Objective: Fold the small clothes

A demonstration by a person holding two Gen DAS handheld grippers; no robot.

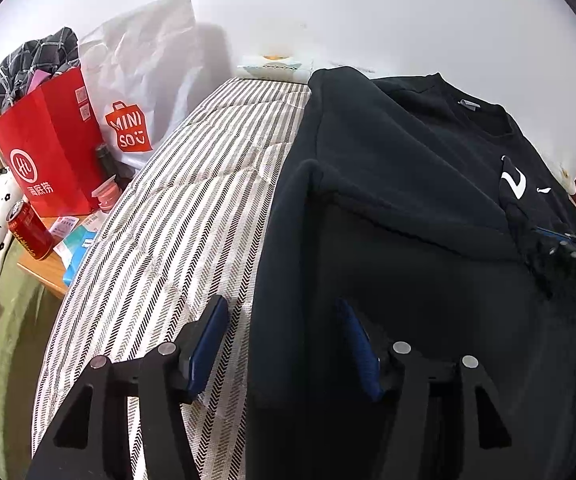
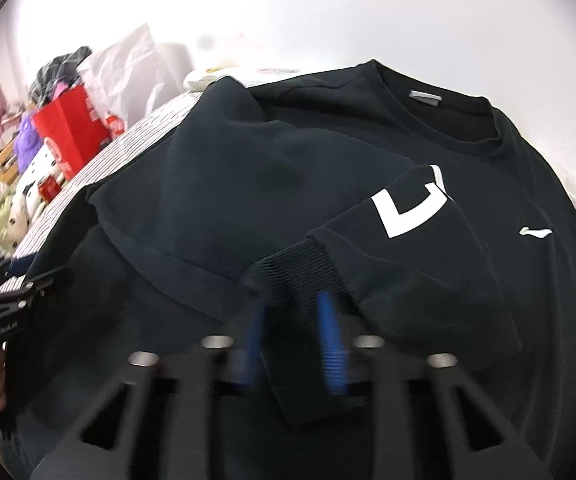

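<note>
**Textures on the bed**

The sweatshirt (image 2: 327,152) is matt black knit cloth with a ribbed cuff (image 2: 303,268) and smooth white print. The mattress cover (image 1: 192,200) looks coarse and woven. Red paper bag (image 1: 52,148), glossy metal can (image 1: 30,230), wooden nightstand (image 1: 46,272).

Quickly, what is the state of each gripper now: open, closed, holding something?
Left gripper: open, over the edge of the black sweatshirt, holding nothing.
Right gripper: closed on the sweatshirt's ribbed sleeve cuff.

Bare striped mattress strip (image 1: 192,216) left of the black cotton sweatshirt (image 1: 407,200), red paper bag (image 1: 48,148) and red drink can (image 1: 30,236) beyond its edge.
</note>
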